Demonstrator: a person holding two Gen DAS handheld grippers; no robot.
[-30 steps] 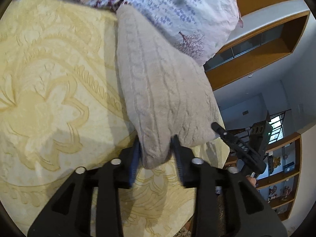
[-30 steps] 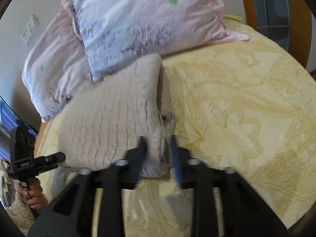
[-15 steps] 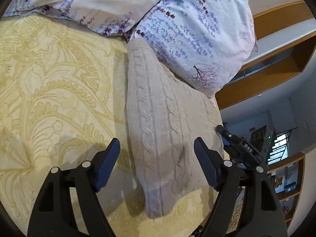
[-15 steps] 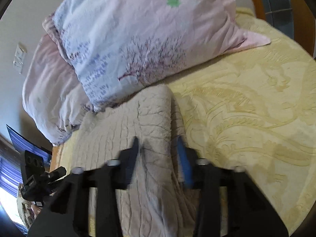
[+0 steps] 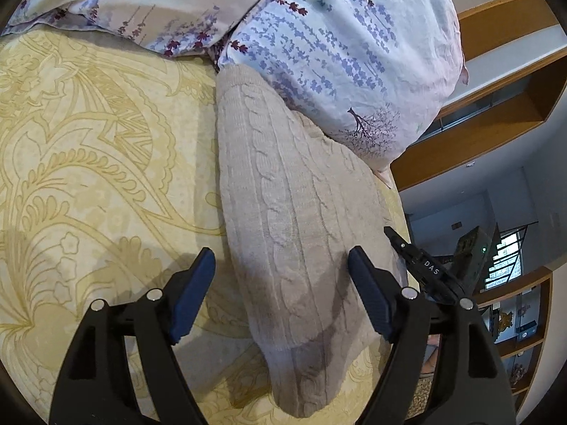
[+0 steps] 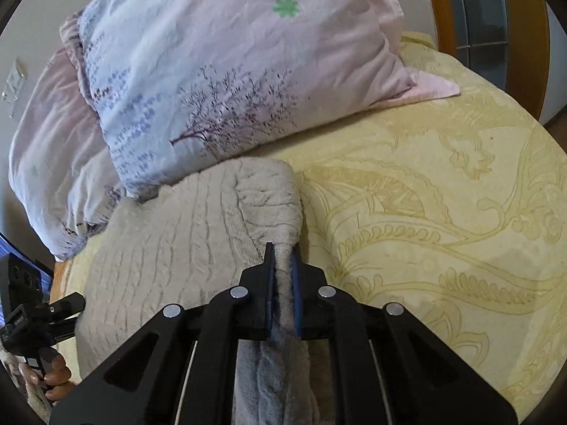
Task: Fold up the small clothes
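Note:
A beige cable-knit sweater (image 5: 283, 212) lies folded on the yellow patterned bedspread (image 5: 88, 177), its far end against a floral pillow (image 5: 347, 53). My left gripper (image 5: 281, 269) is open, its jaws wide apart above the sweater's near end, holding nothing. In the right wrist view the sweater (image 6: 170, 237) spreads to the left, and my right gripper (image 6: 281, 258) is shut on a raised fold along its right edge. The right gripper also shows in the left wrist view (image 5: 425, 269), and the left gripper in the right wrist view (image 6: 42, 315).
Two floral pillows (image 6: 230, 71) lie at the head of the bed. The bedspread (image 6: 443, 230) stretches wide to the right of the sweater. Wooden shelves (image 5: 496, 113) and a window stand beyond the bed's edge.
My left gripper let go of the sweater's end, opened wide and drew back. My right gripper moved forward along the sweater's edge and closed tight on the fold.

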